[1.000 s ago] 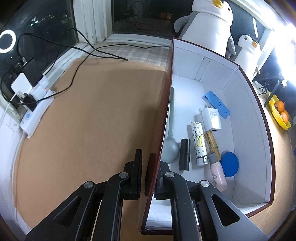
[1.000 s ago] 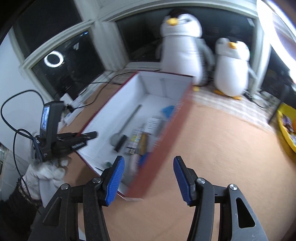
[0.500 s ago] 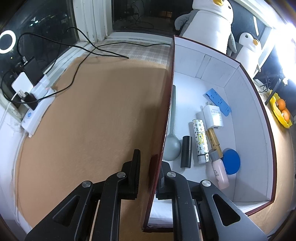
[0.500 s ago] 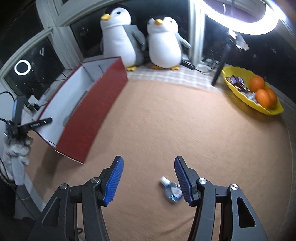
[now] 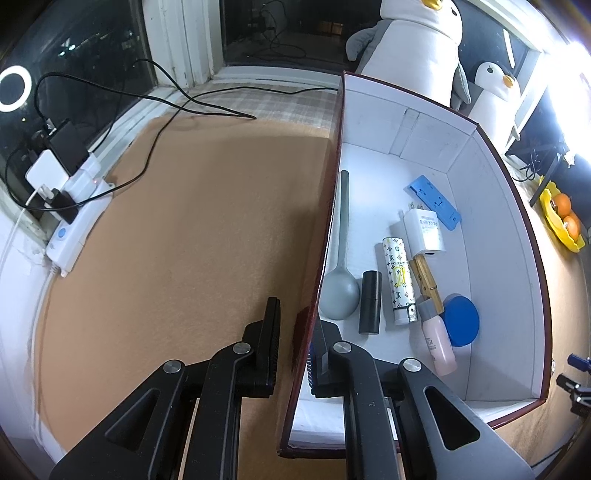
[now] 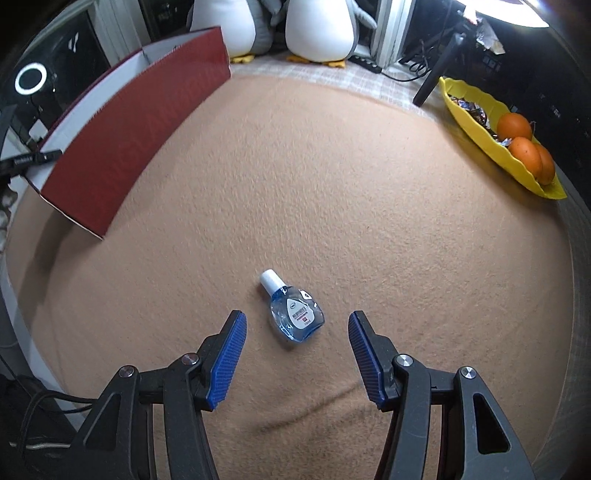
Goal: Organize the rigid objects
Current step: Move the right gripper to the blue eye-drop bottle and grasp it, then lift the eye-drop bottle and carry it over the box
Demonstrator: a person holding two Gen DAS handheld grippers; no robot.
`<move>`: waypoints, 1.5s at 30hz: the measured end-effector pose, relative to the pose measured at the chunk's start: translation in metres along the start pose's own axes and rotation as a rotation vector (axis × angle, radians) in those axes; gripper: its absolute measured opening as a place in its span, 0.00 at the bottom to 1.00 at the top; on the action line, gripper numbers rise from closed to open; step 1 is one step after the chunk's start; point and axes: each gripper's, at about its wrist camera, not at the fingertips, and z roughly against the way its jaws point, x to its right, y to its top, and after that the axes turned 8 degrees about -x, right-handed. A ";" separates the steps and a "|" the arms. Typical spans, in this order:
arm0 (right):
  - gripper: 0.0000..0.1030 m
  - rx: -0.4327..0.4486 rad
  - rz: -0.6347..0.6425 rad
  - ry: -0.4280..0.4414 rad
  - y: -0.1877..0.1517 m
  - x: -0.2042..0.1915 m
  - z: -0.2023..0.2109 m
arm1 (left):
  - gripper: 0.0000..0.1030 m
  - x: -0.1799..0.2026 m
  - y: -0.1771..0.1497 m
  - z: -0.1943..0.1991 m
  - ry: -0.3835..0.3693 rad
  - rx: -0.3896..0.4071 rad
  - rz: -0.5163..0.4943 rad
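Observation:
A dark red box [image 5: 491,206] with a white inside lies on the brown cloth. It holds a grey spoon [image 5: 341,258], a black tube [image 5: 370,301], a patterned white tube [image 5: 399,280], a white charger [image 5: 424,232], a blue clip [image 5: 432,195], a blue lid [image 5: 463,321] and a pink bottle [image 5: 439,343]. My left gripper [image 5: 295,347] straddles the box's left wall, jaws slightly apart from it. My right gripper [image 6: 295,354] is open, with a small blue eye-drop bottle [image 6: 293,314] lying between its fingertips on the cloth. The box also shows in the right wrist view [image 6: 122,129].
A white power strip [image 5: 74,218] with plugs and black cables lies at the left edge. Two plush penguins [image 6: 317,26] stand behind the box. A yellow dish [image 6: 498,133] with oranges sits at the right.
My right gripper swung away from the box and came down over the eye-drop bottle, which now lies between its fingers. My left gripper stays at the box wall, its jaws slightly wider.

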 end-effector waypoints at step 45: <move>0.31 0.140 0.002 0.126 0.061 -0.028 0.028 | 0.11 -0.002 0.000 -0.003 -0.011 0.003 0.013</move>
